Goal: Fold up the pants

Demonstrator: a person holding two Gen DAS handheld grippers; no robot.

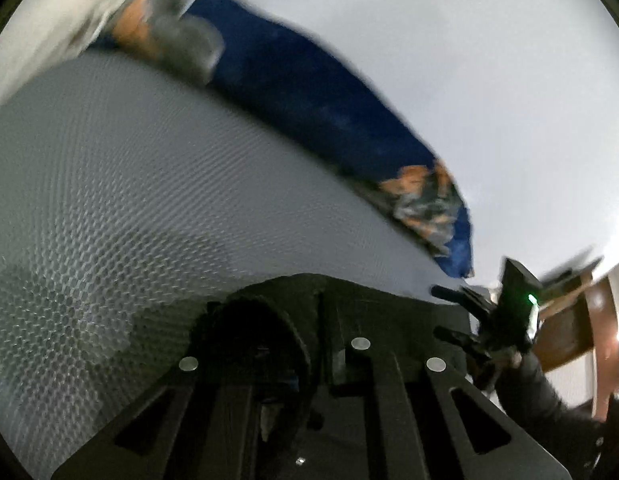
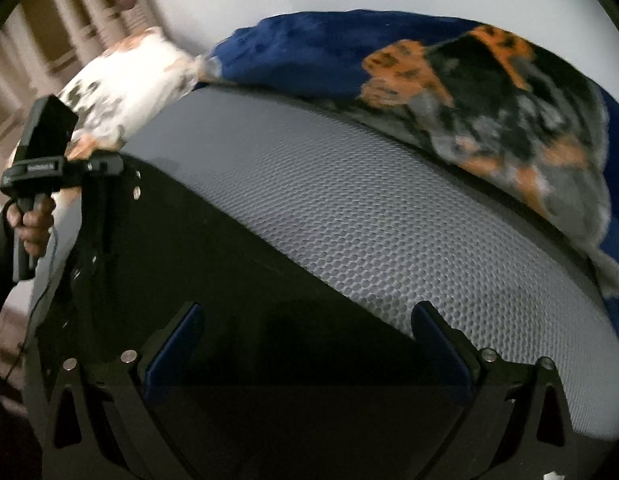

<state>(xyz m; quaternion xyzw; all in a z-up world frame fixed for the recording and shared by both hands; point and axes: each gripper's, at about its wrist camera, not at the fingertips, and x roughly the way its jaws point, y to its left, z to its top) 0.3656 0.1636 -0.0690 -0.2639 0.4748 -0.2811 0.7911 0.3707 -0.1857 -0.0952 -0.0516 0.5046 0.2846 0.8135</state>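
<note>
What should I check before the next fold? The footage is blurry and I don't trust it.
1. Right gripper open: ok, pads wide apart.
2. Pants between its fingers: ok, black cloth lies there.
3. Left gripper grip on pants: cannot tell, its fingers merge with the dark cloth.
4. Blue blanket off the pants: ok, it lies along the far edge of the mattress.
5. Pants smooth: cannot tell, too dark.

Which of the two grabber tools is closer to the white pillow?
Left. The left gripper appears right beside the white pillow. The right gripper hangs open over the black pants, farther from it.
</note>
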